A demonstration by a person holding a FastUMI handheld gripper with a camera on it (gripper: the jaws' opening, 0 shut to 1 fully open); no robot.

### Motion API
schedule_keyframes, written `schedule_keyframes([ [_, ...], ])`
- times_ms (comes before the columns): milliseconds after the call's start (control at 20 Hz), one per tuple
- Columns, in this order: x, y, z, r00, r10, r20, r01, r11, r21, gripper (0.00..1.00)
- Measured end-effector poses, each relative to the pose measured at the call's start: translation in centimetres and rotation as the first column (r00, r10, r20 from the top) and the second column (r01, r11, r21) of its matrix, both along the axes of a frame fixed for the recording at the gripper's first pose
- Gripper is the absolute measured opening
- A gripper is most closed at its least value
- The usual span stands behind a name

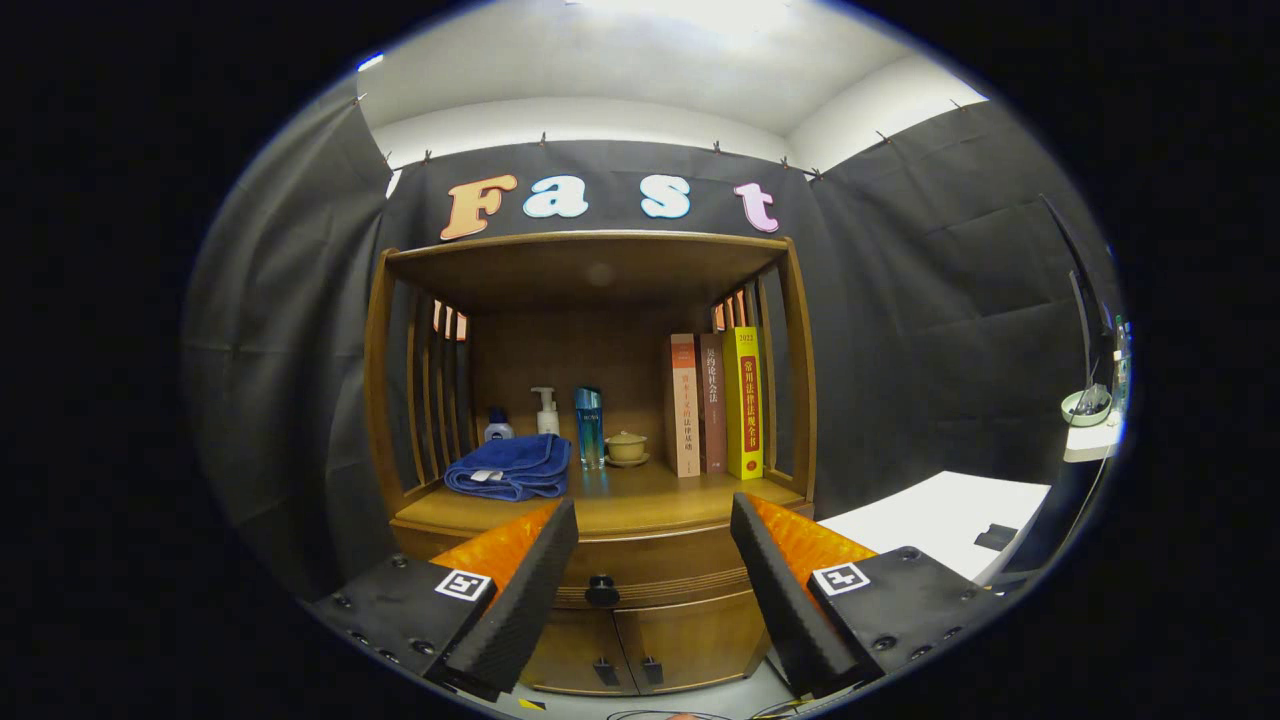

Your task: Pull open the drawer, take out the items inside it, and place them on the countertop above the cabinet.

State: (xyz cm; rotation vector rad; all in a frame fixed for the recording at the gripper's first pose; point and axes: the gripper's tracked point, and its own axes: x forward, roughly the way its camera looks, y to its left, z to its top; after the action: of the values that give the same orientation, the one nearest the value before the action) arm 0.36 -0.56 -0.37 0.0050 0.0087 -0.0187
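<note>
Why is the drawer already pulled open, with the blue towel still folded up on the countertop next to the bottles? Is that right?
Not quite. In the gripper view the drawer is shut, its dark knob flush on the front. The gripper has its fingers spread open in front of it, touching nothing. The blue towel does lie folded on the countertop by the bottles.

Wooden countertop point(640, 505), folded blue towel point(510, 467), bottles point(545, 411), books point(713, 404)

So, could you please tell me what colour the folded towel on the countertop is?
Blue: the folded towel lies beyond the open gripper, clearest in the gripper view.
</note>
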Motion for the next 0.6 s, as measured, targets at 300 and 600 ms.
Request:
schedule_keyframes([
  [300, -0.01, 0.19, -0.14, 1.0, 0.002, -0.002, -0.002, 1.0, -0.001, 1.0],
  [600, 0.21, 0.51, -0.36, 1.0, 0.008, -0.009, -0.008, 1.0, -0.002, 1.0],
])
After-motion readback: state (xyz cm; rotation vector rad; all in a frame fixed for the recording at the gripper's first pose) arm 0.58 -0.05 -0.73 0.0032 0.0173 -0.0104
